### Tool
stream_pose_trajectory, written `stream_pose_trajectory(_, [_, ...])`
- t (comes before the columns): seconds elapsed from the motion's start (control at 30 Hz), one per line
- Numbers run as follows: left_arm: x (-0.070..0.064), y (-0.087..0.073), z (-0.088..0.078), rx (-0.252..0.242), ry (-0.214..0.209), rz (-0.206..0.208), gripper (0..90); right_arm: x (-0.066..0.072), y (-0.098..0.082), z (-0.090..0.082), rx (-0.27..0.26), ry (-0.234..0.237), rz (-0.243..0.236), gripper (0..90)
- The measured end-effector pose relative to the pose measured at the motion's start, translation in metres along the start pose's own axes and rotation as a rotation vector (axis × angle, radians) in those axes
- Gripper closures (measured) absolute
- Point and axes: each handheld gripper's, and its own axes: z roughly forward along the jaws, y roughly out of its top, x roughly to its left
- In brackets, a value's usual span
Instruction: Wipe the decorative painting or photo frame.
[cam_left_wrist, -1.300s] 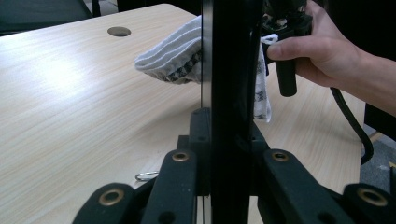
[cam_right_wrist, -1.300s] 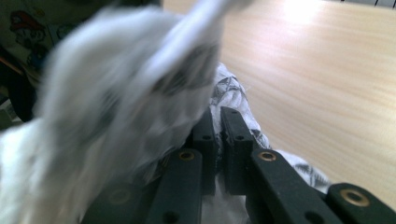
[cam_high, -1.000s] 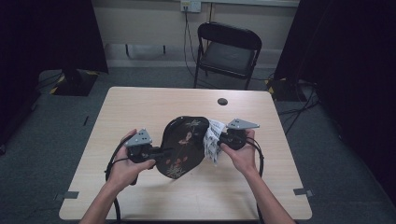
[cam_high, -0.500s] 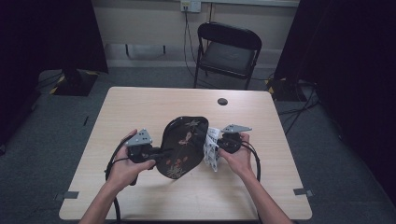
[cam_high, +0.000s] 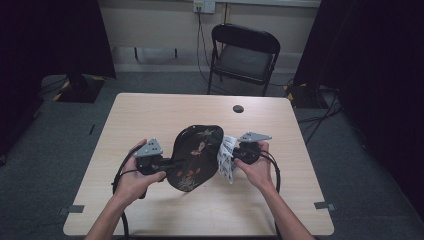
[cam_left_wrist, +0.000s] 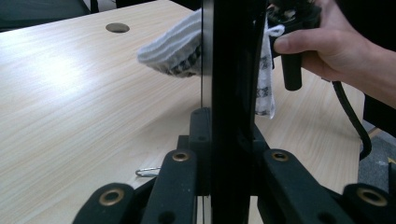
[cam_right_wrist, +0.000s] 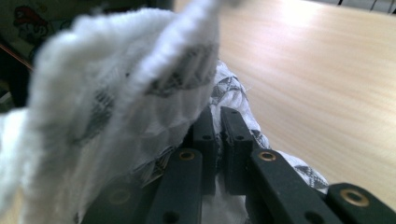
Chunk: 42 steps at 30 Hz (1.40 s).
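A black lacquered tray with a floral pattern is held tilted above the table, its left edge clamped in my left gripper. In the left gripper view the tray stands edge-on between the shut jaws. My right gripper is shut on a white cloth with a grey pattern, pressed against the tray's right rim. The cloth bulges over the closed jaws in the right gripper view. Beyond the tray, the left gripper view catches the cloth and the right hand.
The light wooden table has a round black cable hole near its far edge. A black folding chair stands behind the table. Dark curtains hang at both sides. A small metal ring lies on the table below the left gripper.
The right gripper with the cloth slid a little down the tray's right rim and back. The left gripper and the tray stayed where they were.
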Motion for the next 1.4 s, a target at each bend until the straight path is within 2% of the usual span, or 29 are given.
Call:
stream_pose_trajectory(0.13, [-0.001,-0.001,-0.001,0.001,0.004,-0.001,80.6,0.001,-0.004,0.006,0.015,-0.014,-0.009,86.4])
stream_pose_trajectory(0.3, [0.0,-0.001,-0.002,-0.001,0.001,0.001,80.7,-0.002,-0.011,0.01,0.046,0.001,0.016,86.4])
stream_pose_trajectory(0.47, [0.0,-0.001,-0.002,-0.002,0.001,-0.003,80.7,-0.002,-0.017,0.015,0.071,-0.006,0.013,86.4])
stream_pose_trajectory(0.63, [0.0,-0.001,-0.002,0.002,0.005,-0.001,80.7,-0.003,-0.024,0.022,0.128,0.006,0.017,86.3])
stream_pose_trajectory(0.77, [-0.001,-0.001,-0.002,0.002,0.004,-0.001,80.7,-0.002,-0.019,0.016,0.106,0.002,0.004,86.3])
stream_pose_trajectory(0.9, [0.0,-0.001,-0.002,-0.002,0.002,-0.003,80.7,-0.002,-0.01,0.002,0.037,0.01,0.017,86.3])
stream_pose_trajectory(0.97, [0.0,-0.001,-0.002,-0.002,0.003,-0.002,80.7,-0.001,-0.011,0.001,0.039,0.007,0.012,86.3])
stream_pose_trajectory(1.13, [0.0,-0.001,-0.002,-0.001,0.005,-0.001,80.7,-0.002,-0.017,0.006,0.069,0.008,0.023,86.3])
stream_pose_trajectory(1.23, [0.001,-0.001,-0.001,-0.004,0.001,-0.005,80.7,-0.001,-0.025,0.014,0.111,0.006,0.021,86.3])
stream_pose_trajectory(1.4, [0.001,-0.001,-0.001,-0.004,0.0,-0.005,80.8,-0.003,-0.031,0.022,0.175,0.039,0.02,86.3])
